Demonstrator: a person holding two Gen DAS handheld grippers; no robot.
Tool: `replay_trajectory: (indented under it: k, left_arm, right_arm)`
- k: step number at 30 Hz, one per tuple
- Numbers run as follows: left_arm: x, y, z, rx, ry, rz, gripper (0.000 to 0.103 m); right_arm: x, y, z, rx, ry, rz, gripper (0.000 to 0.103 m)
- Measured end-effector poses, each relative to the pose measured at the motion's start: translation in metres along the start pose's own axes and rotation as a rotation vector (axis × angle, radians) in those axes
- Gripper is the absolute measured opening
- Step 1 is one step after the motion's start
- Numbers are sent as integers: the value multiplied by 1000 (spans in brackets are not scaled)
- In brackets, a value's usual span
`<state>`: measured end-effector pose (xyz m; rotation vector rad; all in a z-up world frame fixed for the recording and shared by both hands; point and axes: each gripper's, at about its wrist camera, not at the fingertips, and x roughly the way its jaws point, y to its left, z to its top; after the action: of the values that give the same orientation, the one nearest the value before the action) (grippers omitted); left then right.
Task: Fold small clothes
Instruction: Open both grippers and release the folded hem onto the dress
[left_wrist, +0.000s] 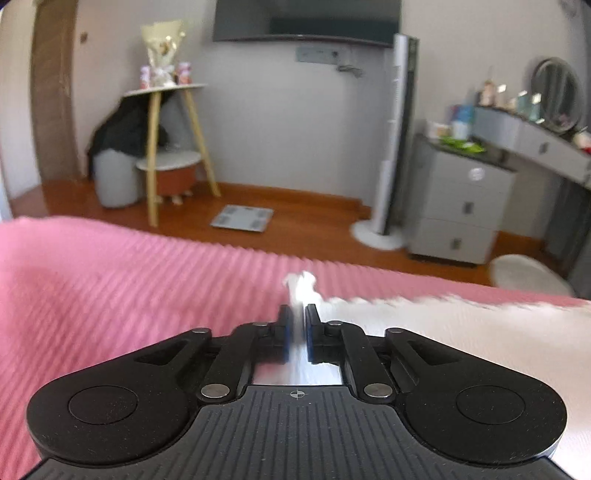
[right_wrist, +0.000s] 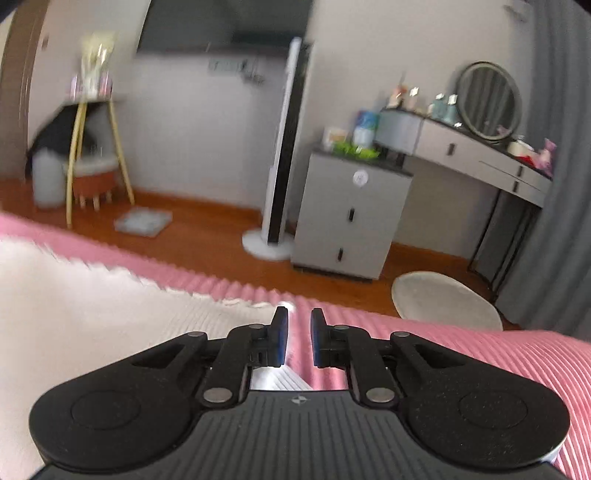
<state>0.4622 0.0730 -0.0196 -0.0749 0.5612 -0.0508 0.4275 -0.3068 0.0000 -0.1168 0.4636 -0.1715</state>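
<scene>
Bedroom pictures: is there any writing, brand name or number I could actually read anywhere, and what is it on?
No text can be read in either view.
Round emblem on the grey drawer cabinet: too blurred to read.
Bottles and boxes on the dressing table: labels too small and blurred.
Bathroom scale on the floor: only grey panels show, no digits.
Wall television: dark, no logo legible.
Left gripper and right gripper: only a small centre mark, no words.

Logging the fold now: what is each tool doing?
Left tool: shut on the white garment.
Right tool: open, holding nothing.
</scene>
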Motion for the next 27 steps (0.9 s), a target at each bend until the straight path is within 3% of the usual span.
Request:
replay_trajectory:
  k: [1,2,5,8,9,11,13,14,16,17,19,25,27]
  left_arm:
    - [-16,1,-7,-4,1,-40,30]
    - [-31,3,-14,-4,16,-67,36]
    - [-73,-1,-41,5,44,-150,42]
    - [-93,-8,-66,64,63,-147,54]
    - [-89,-11,-72,109,77,-105,53]
    - [-74,-14,-77,197,128,-52,53]
    - [-78,-17,-66,215,144,-16,53]
    - [-86,-18,-58,209,158,32,51]
    - [-108,-19,-48,197,185,59,52]
    - [-123,-19,-47,187,190,34,55]
    - [-153,-17,-51,173,206,-20,73]
    - [-216,-19,-71,131,234,-93,82]
    - [-233,-18,-78,98,231,-107,87]
  right_arm:
    - [-20,-6,-2,21,-21,9,11]
    - [-39,-11,-8,38,-32,31,11]
    - [-97,-19,-38,87,-21,143,11]
    - [-130,-10,-74,80,38,218,11]
    - [-134,-6,-85,50,63,232,11]
    - [-134,2,-101,-44,87,154,12]
    - [-142,4,-104,-89,72,47,31]
    - [-150,3,-100,-73,78,-35,39]
    - [-174,-5,-92,11,91,-104,38]
    - [-186,-12,-90,66,90,-93,38]
    - [-216,-17,-88,150,93,-29,38]
    - [-285,7,-92,204,123,18,38]
    - [-301,16,-91,256,143,48,42]
